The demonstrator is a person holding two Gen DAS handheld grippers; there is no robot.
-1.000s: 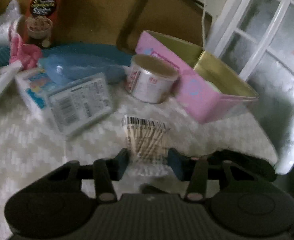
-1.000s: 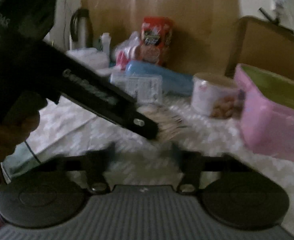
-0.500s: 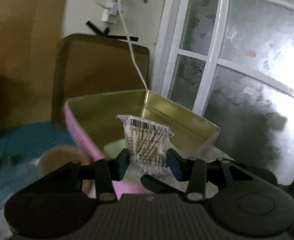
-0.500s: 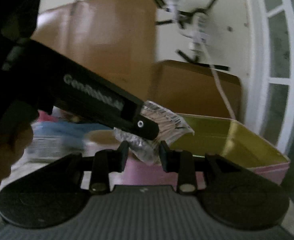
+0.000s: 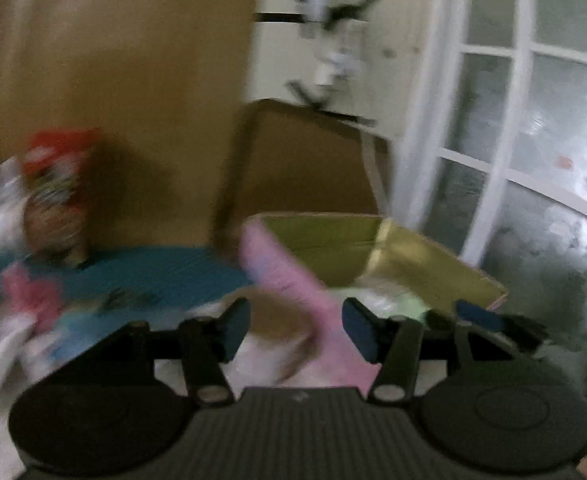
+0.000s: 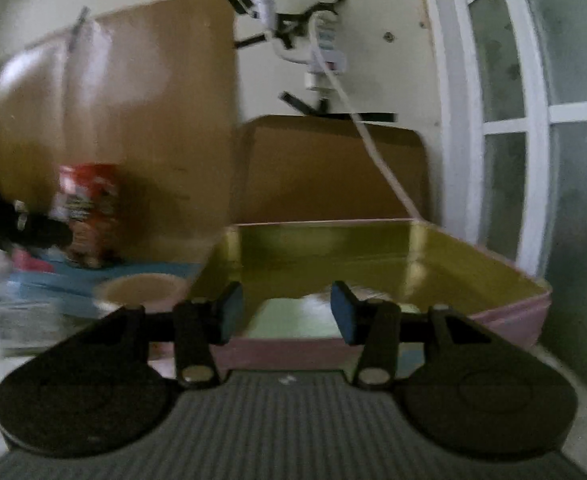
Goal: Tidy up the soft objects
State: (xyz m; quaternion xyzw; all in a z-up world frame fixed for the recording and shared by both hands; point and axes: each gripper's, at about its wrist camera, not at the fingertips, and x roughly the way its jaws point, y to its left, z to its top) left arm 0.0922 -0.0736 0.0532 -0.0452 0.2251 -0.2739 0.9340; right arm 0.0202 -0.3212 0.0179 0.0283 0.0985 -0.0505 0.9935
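Gaping wide, the left gripper (image 5: 296, 326) holds nothing between its blue pads (image 5: 235, 326); the near corner of the pink tin (image 5: 293, 280) shows through the gap, though heavy blur leaves it unclear whether either finger touches the wall. The tin's gold inside lies ahead and to the right of these fingers, with pale, smeared contents (image 5: 389, 300) on its floor just beyond the right pad. Left of the tin, on the blue mat (image 5: 165, 276), sit a red snack bag (image 5: 59, 196) against the brown board and a pink blur (image 5: 29, 296) nearer the edge. This gripper points roughly level, angled toward the tin's left corner.

In the right wrist view, the left gripper's dark body (image 6: 9, 220) pokes in from the left edge beside the red snack bag (image 6: 87, 212). A round tub (image 6: 141, 290) stands close to the tin's left wall. The right gripper (image 6: 287, 312) is likewise spread wide with nothing clasped, its pads (image 6: 343, 312) hanging just over the near rim of the pink tin (image 6: 509, 316). Between and just past the pads, a clear packet (image 6: 317, 300) rests on the pale green floor inside the tin, apart from both fingers. This gripper faces the tin squarely, tipped slightly downward, with a white cable (image 6: 373, 152) trailing down the wall behind
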